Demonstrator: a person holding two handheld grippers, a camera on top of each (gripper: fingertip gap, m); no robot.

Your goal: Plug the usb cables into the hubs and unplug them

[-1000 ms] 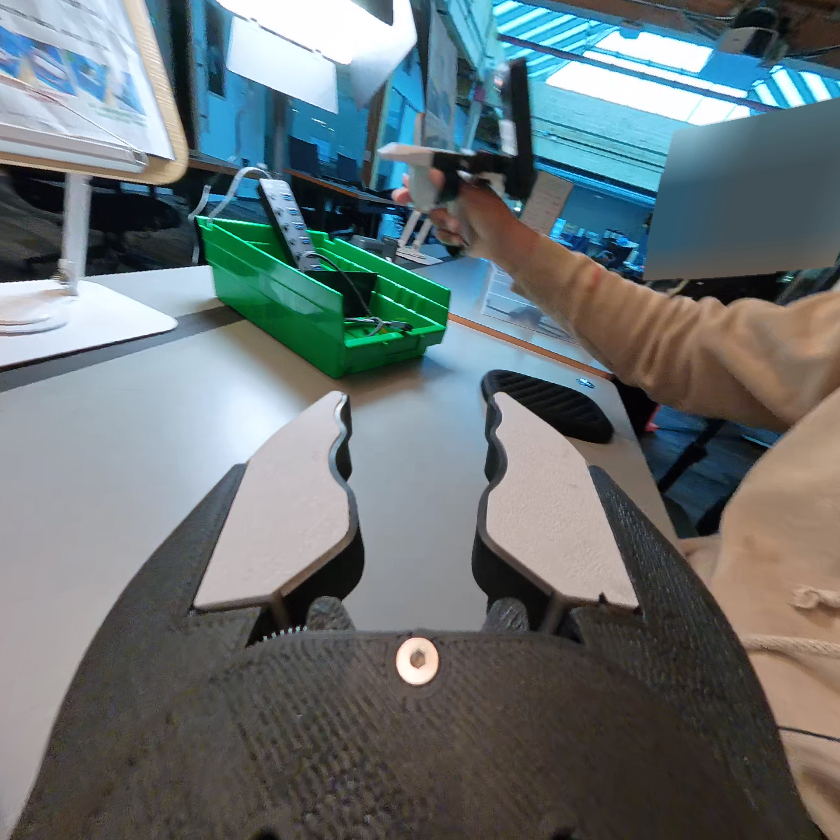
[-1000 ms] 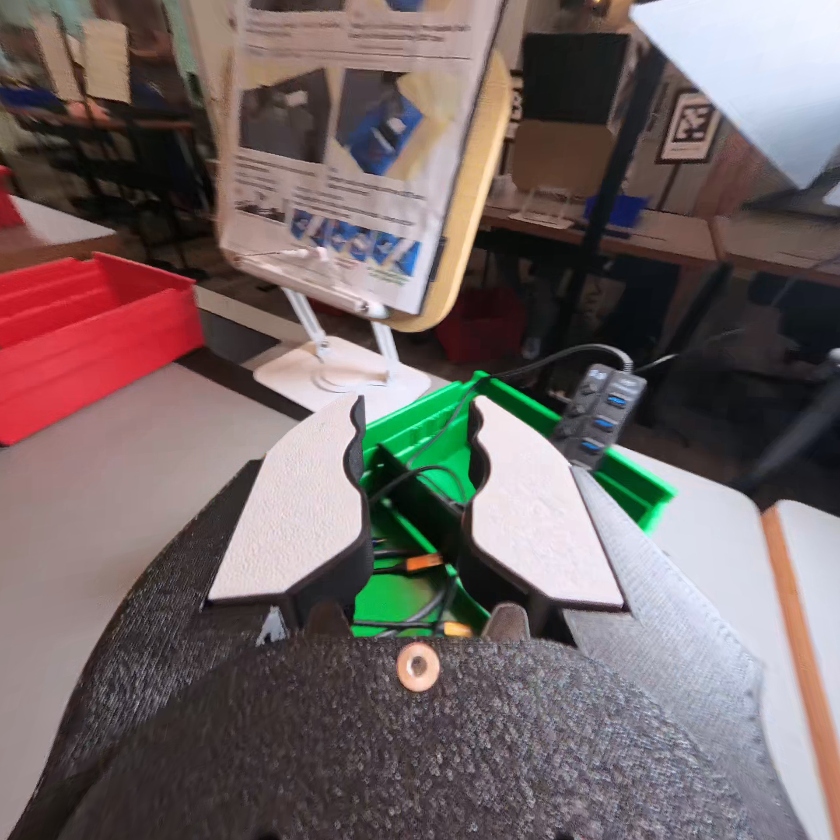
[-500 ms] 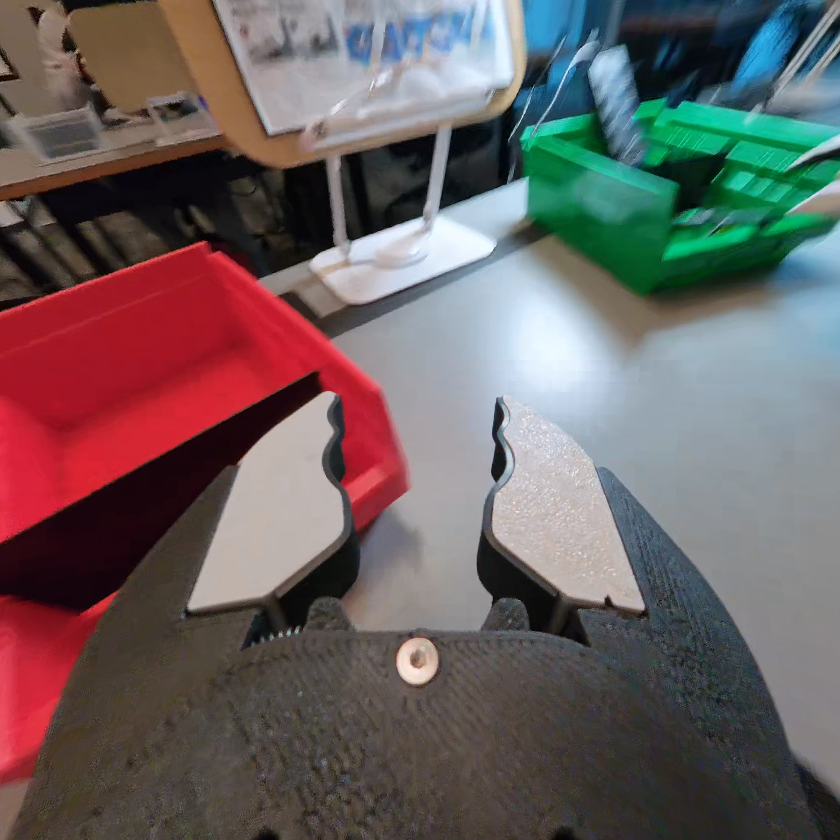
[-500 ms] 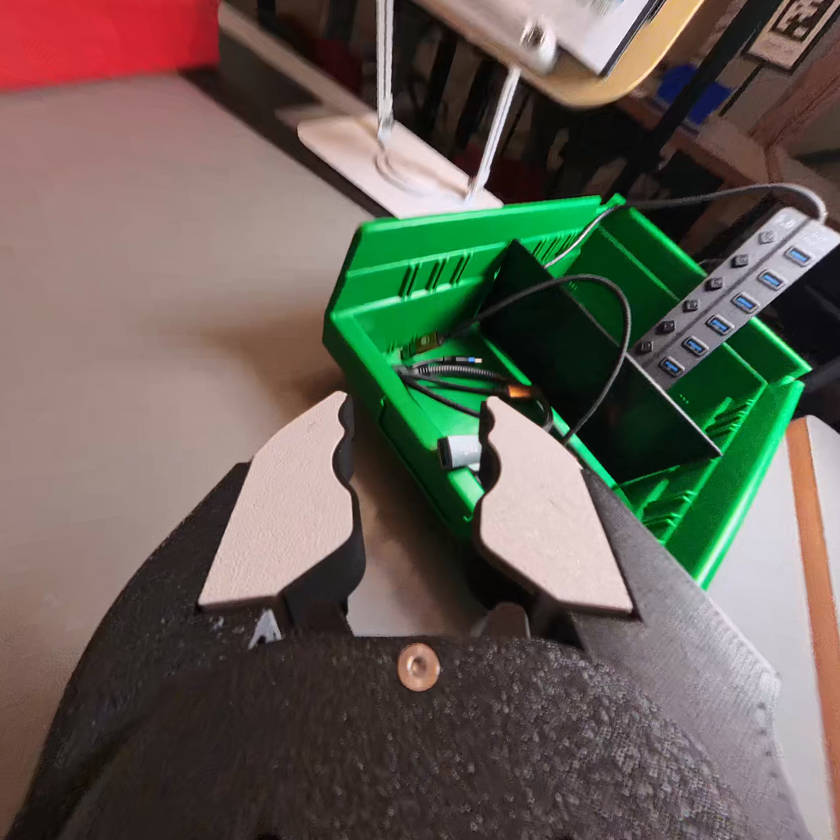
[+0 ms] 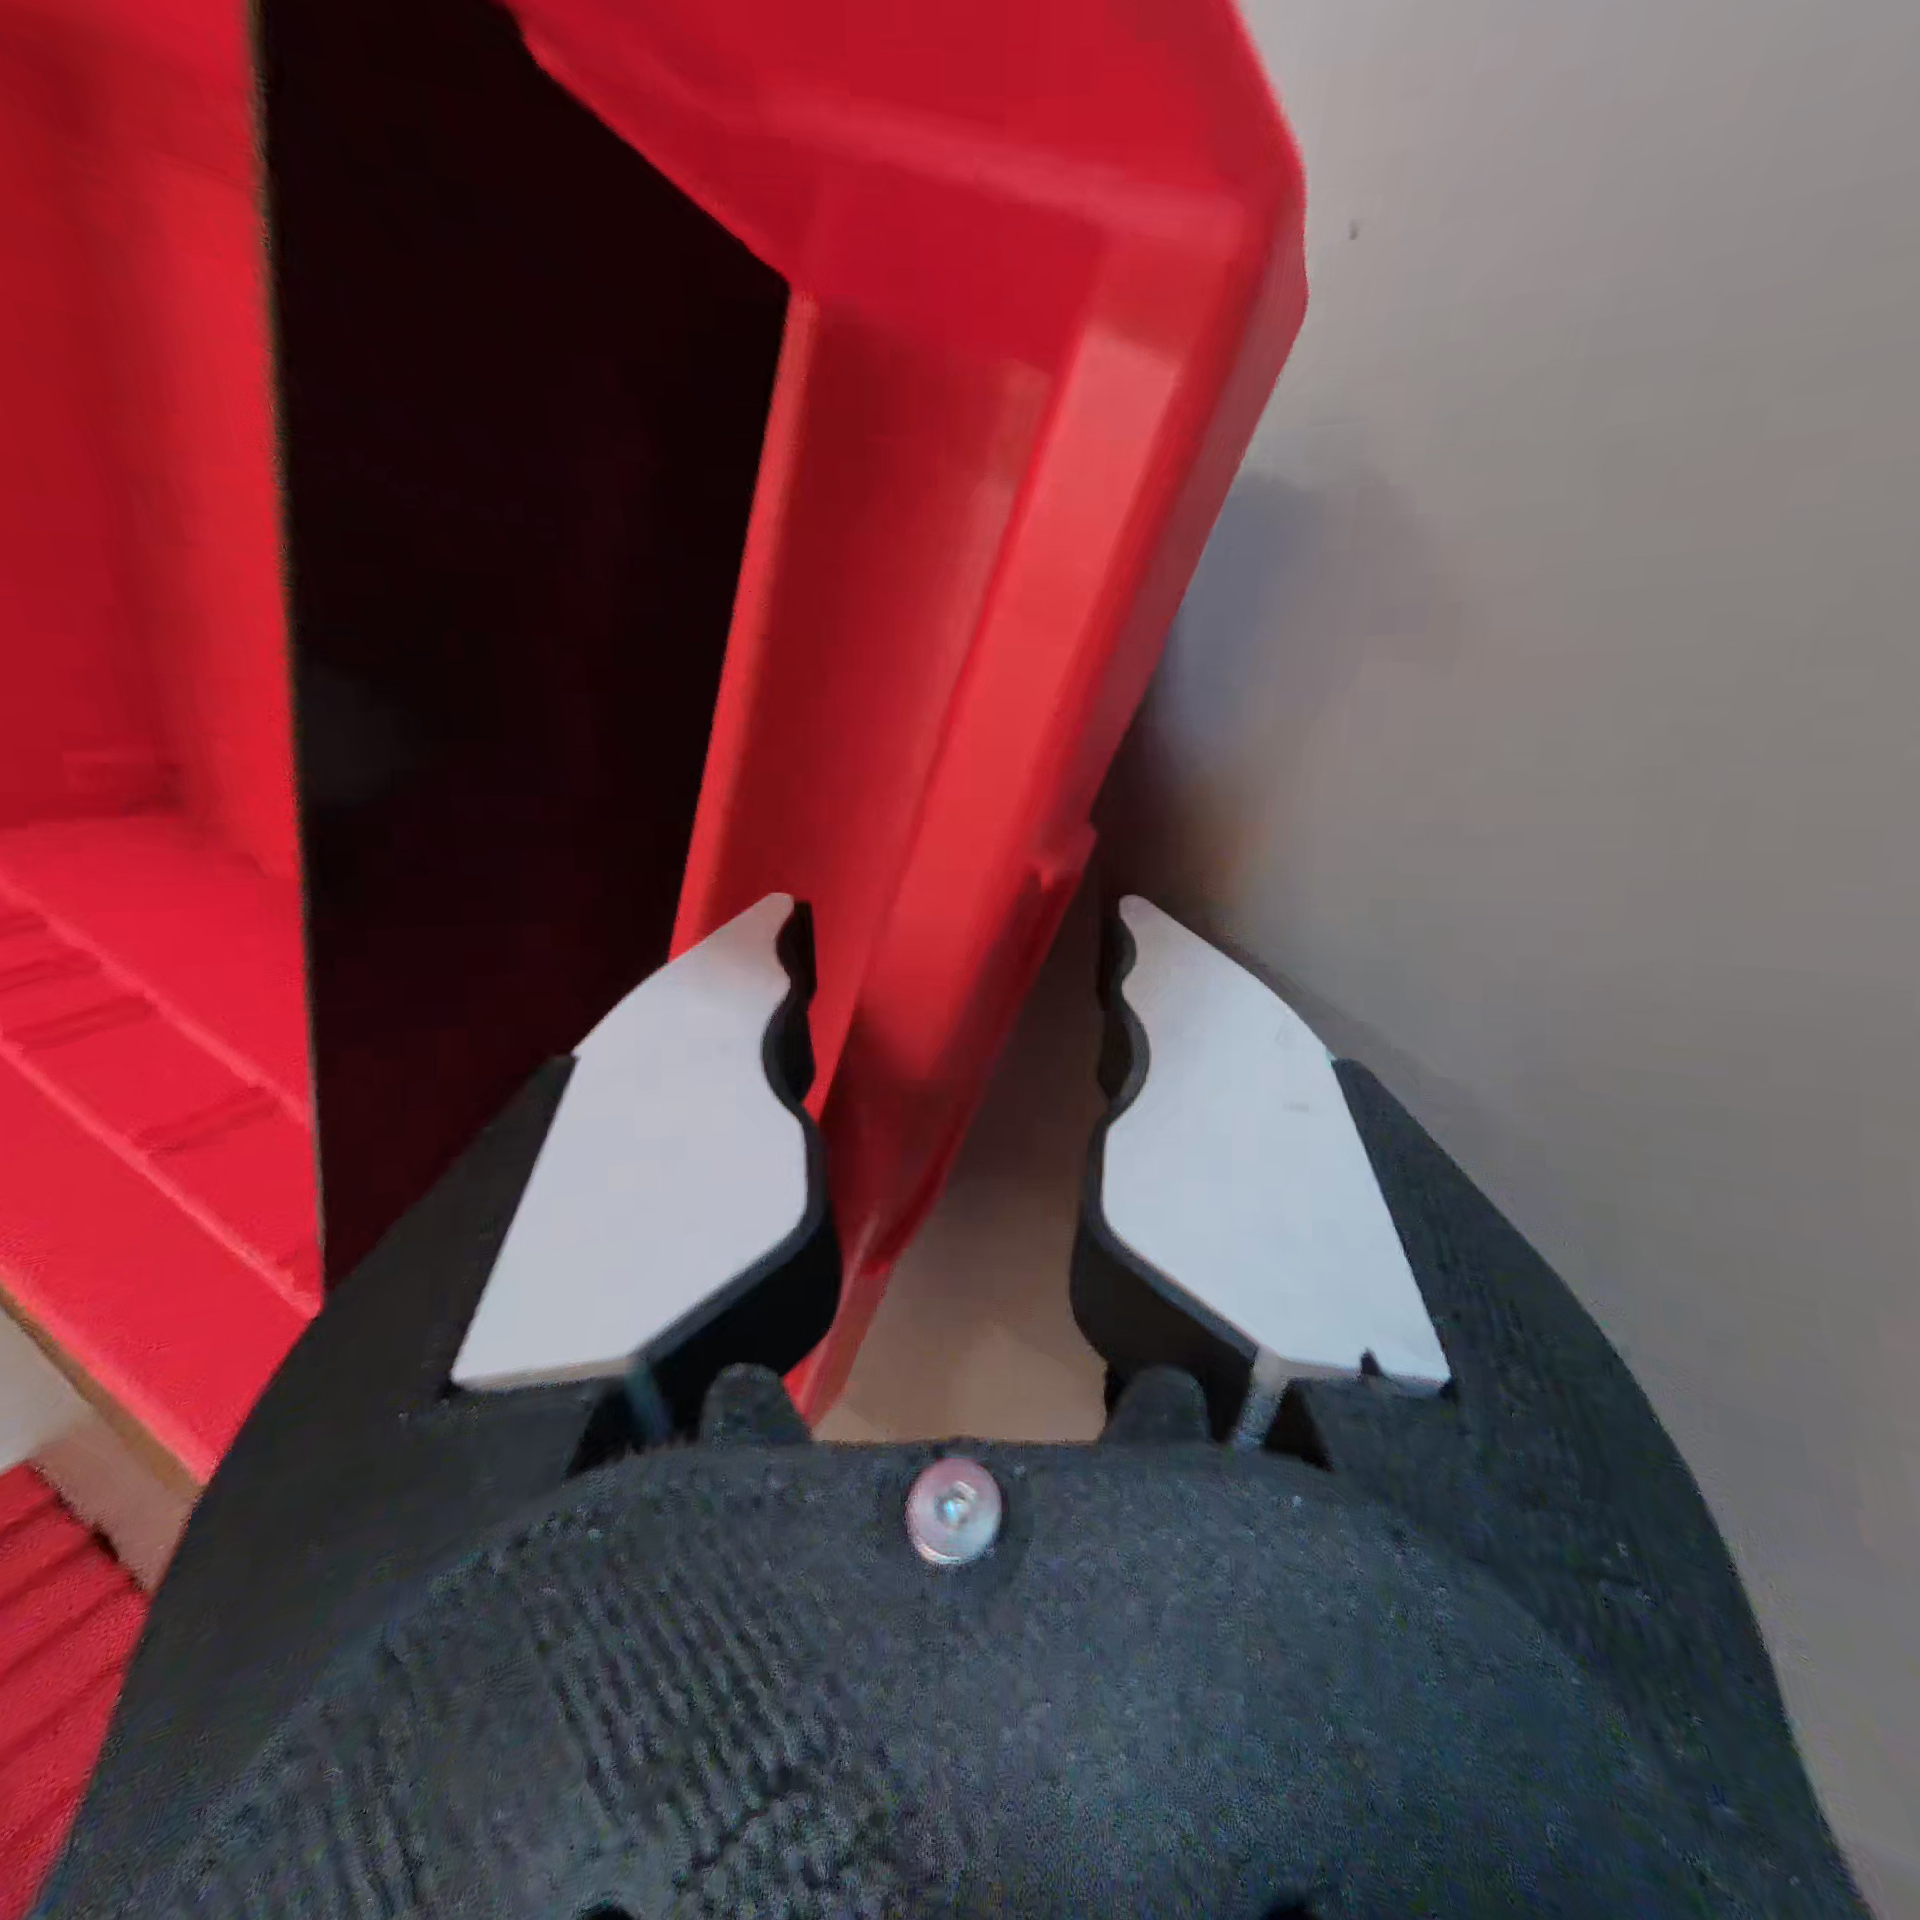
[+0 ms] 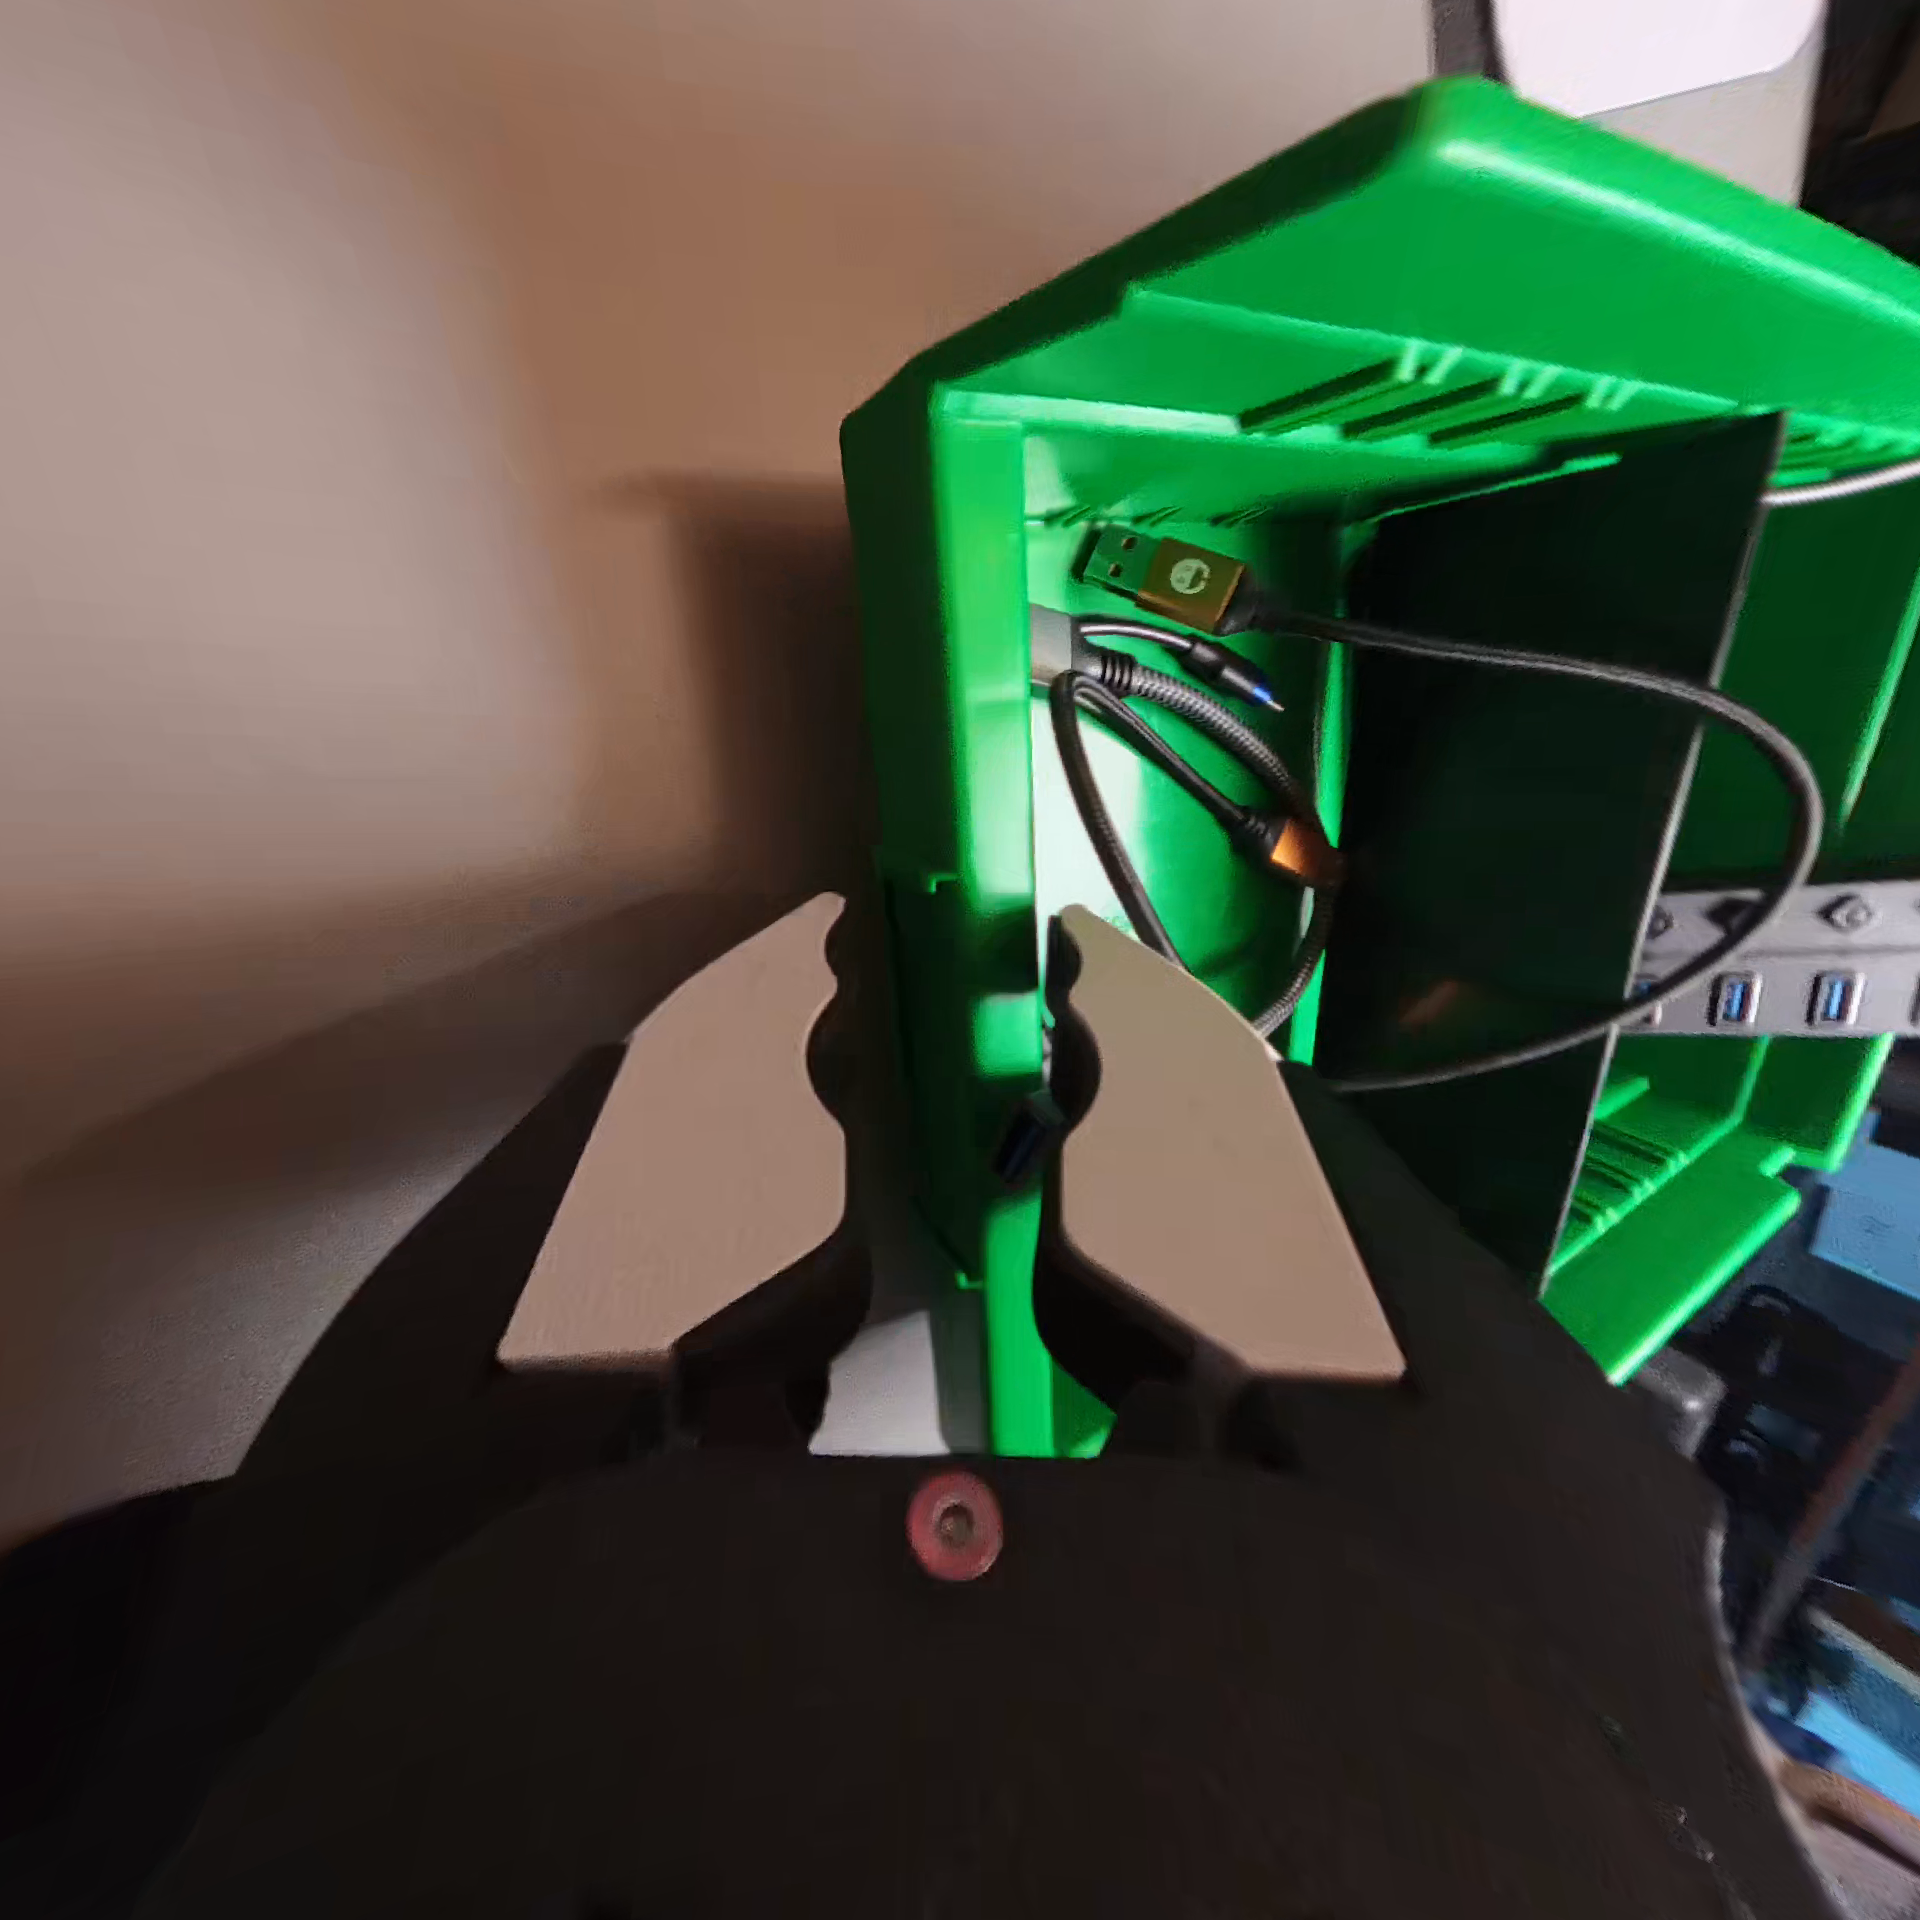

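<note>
The left gripper [image 5: 956, 914] straddles the red bin [image 5: 997, 436] wall, fingers spread apart. The right gripper [image 6: 945, 925] likewise straddles the green bin [image 6: 935, 623] wall, apparently not yet clamped. Inside the green bin lie the usb cables [image 6: 1195, 727]; beyond its black divider [image 6: 1507, 779] sits the hub [image 6: 1787, 966].

black claws [image 5: 956, 914], pale grey pads [image 5: 644, 1153]

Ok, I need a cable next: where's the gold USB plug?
In the right wrist view, the gold USB plug lies in the green bin's front compartment, near the far corner, above the other cable ends.
</note>
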